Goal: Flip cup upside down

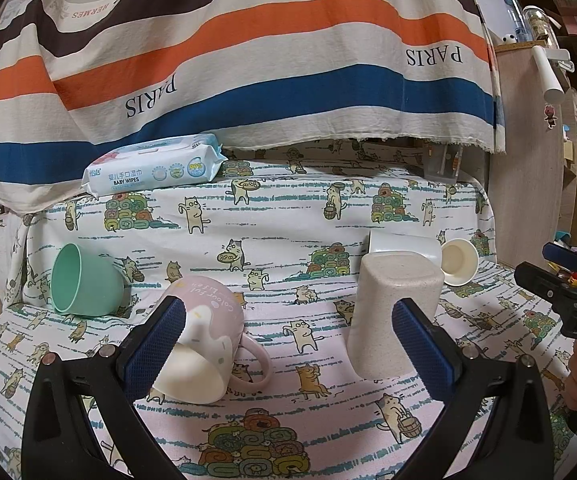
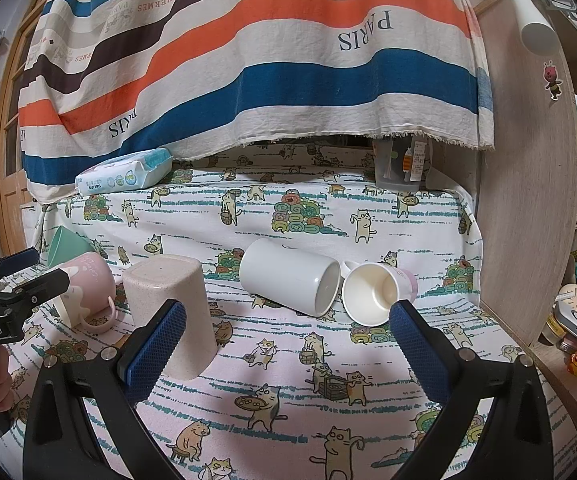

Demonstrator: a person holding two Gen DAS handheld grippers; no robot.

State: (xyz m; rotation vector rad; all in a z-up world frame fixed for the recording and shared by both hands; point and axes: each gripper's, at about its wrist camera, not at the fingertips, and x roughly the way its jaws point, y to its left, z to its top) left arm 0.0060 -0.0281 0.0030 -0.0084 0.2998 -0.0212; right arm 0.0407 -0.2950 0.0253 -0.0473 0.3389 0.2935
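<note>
A speckled beige cup point(image 1: 394, 312) point(image 2: 174, 312) stands upside down on the cat-print cloth. A pink mug point(image 1: 204, 340) point(image 2: 82, 292) lies tilted on its side, mouth toward me, beside my left gripper's left finger. A white mug point(image 2: 290, 276) point(image 1: 404, 246) and a small pink-and-white cup point(image 2: 372, 296) point(image 1: 459, 266) lie on their sides. A green cup point(image 1: 84, 280) point(image 2: 66, 246) lies on its side at far left. My left gripper point(image 1: 288, 344) is open and empty, between the pink mug and the beige cup. My right gripper point(image 2: 288, 352) is open and empty, in front of the white mug.
A pack of baby wipes point(image 1: 154, 170) point(image 2: 124, 174) rests at the back left under a hanging striped cloth point(image 1: 248, 60). A wooden panel point(image 2: 528, 200) borders the right side. A clear container point(image 2: 402, 168) stands at the back right.
</note>
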